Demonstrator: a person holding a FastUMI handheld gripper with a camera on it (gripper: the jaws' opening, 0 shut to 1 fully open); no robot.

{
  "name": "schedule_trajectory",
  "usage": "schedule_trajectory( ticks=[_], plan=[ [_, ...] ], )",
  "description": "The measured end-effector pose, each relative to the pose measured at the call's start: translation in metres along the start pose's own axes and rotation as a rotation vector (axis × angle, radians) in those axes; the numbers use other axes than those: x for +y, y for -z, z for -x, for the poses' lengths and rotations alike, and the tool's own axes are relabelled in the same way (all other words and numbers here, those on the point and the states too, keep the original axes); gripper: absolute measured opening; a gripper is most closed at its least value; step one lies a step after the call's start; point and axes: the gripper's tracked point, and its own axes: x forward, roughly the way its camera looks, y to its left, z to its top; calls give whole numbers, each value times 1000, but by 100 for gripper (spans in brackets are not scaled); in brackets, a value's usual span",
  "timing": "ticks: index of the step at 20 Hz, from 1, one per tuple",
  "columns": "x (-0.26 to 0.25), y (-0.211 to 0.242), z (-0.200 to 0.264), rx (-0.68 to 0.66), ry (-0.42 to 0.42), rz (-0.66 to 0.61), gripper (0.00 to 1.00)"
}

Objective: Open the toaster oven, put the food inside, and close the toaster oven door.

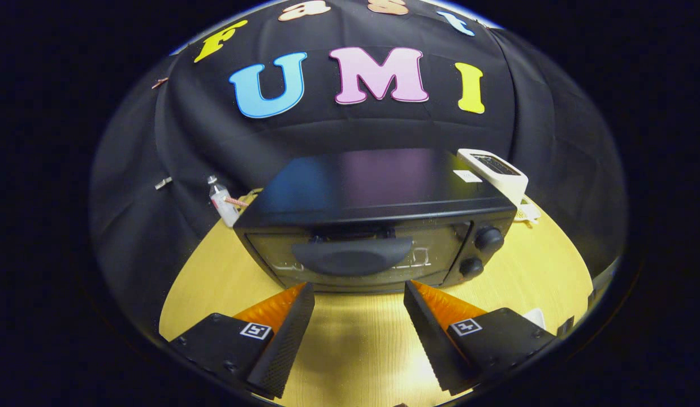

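Currently, these are being noted:
Gripper (358, 291): being held spread apart, nothing between the fingers.
Toaster oven (378, 226): sitting on the table (531, 265) just ahead, door (355, 257) shut.
Risk: handle (353, 254) may be slipped off if gripped shallowly.

No readable text: the toaster oven (378, 226) door's white print is illegible.

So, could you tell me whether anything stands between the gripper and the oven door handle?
Nothing visible does. The open gripper faces the handle on the shut door, with bare table between.
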Motion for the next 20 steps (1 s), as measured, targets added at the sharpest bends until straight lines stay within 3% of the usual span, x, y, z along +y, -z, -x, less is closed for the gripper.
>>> schedule_trajectory(
  ticks=[11,20],
  plan=[
    [-7,-68,61,-209,-42,31,98],
    [-59,-109,151,-342,10,3,98]
  ],
)
